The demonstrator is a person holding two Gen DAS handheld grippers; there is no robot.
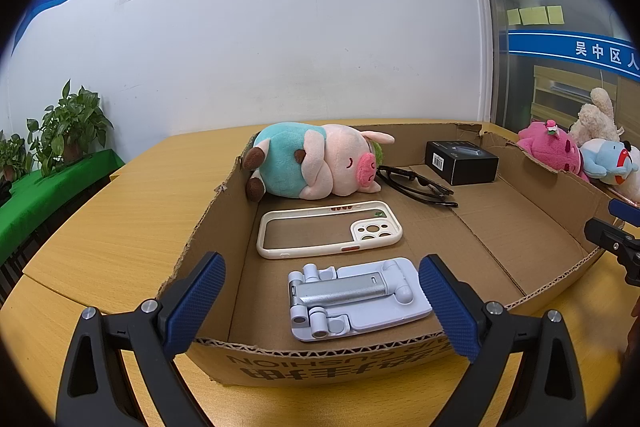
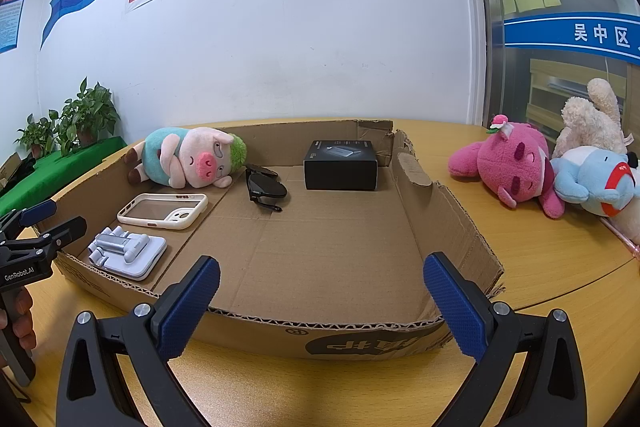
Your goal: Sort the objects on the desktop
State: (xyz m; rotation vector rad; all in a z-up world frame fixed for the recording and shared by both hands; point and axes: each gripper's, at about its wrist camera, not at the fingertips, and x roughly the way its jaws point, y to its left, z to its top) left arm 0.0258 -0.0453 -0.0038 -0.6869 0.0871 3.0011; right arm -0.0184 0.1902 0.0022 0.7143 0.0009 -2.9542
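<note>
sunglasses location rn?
The sunglasses lie folded inside the cardboard box, toward its back, between the pig plush and the black box. The left wrist view shows them right of the pig's snout.

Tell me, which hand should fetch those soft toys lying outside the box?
The right, probably. The pink toy and blue toy lie on the table right of the box, nearer the open right gripper. The left gripper, also open, faces the phone stand.
</note>
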